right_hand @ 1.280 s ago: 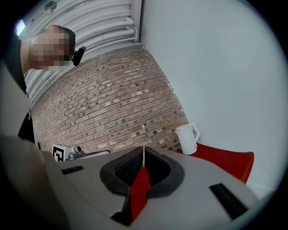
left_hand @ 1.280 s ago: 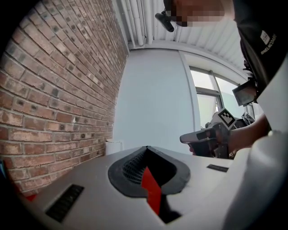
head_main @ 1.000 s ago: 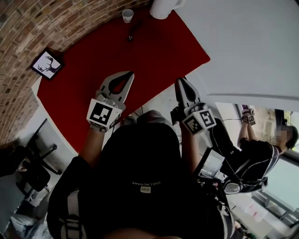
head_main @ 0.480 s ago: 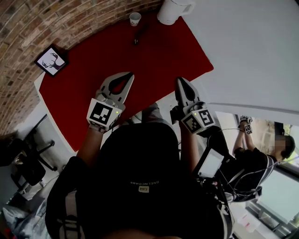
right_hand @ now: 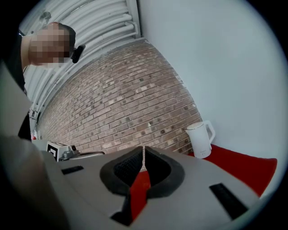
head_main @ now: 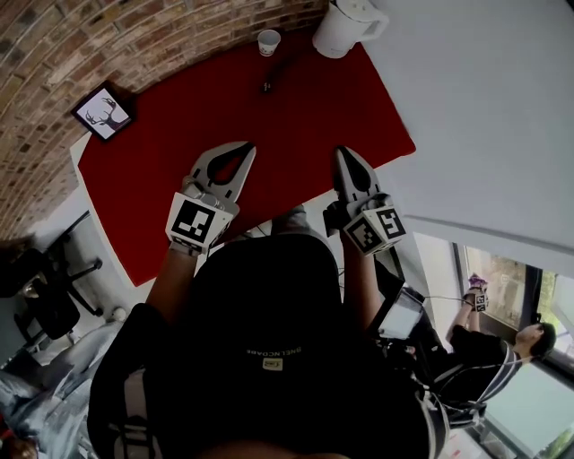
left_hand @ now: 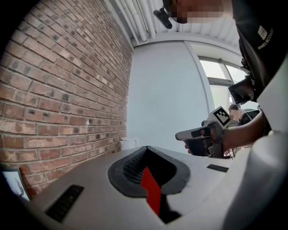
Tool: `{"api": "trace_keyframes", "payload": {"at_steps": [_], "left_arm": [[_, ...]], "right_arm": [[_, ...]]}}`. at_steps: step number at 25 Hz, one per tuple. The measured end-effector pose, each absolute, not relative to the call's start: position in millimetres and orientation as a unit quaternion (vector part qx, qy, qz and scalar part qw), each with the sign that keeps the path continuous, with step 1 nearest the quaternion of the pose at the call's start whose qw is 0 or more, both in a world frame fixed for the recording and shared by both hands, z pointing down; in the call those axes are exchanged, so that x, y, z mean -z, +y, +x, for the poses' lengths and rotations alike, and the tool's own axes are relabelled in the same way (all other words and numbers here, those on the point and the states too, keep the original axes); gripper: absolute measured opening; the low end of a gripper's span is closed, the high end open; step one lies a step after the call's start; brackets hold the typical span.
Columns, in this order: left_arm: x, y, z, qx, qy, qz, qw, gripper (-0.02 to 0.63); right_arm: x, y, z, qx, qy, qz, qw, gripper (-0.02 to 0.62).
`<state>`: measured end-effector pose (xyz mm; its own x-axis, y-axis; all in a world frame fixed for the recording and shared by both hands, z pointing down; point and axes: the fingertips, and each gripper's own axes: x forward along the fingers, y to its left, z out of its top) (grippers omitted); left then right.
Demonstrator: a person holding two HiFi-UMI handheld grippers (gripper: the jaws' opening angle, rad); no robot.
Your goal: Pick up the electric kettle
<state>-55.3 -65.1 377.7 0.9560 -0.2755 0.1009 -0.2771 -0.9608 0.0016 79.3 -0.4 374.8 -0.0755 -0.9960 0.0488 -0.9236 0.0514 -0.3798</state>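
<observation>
The white electric kettle (head_main: 348,27) stands upright at the far right corner of the red tablecloth (head_main: 179,161), handle to the right. In the right gripper view the kettle (right_hand: 201,139) is ahead and to the right, well beyond the jaws. My left gripper (head_main: 244,149) and right gripper (head_main: 344,154) hover side by side over the near part of the cloth, far short of the kettle. Both are shut with nothing between the jaws, as the left gripper (left_hand: 146,147) and right gripper (right_hand: 143,147) show in their own views.
A paper cup (head_main: 268,41) stands left of the kettle, with a small dark object (head_main: 267,86) nearer to me. A framed deer picture (head_main: 104,115) lies at the cloth's far left. Brick wall (head_main: 108,45) behind, white wall (head_main: 484,99) on the right, a black chair (head_main: 45,305) on the left.
The table and kettle have slid down in the head view, with the kettle now fully in frame: I and both shut grippers have advanced over the cloth toward it.
</observation>
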Motion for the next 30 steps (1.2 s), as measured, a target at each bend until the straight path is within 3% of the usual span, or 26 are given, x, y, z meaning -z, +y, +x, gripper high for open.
{"api": "trace_keyframes", "payload": {"at_steps": [30], "left_arm": [[-392.7, -131.6, -7.4, -0.126, -0.274, 0.953, 0.001, 0.006]], "right_arm": [[-425.2, -98.8, 222.4, 0.195, 0.708, -0.671, 0.105, 0.038]]}}
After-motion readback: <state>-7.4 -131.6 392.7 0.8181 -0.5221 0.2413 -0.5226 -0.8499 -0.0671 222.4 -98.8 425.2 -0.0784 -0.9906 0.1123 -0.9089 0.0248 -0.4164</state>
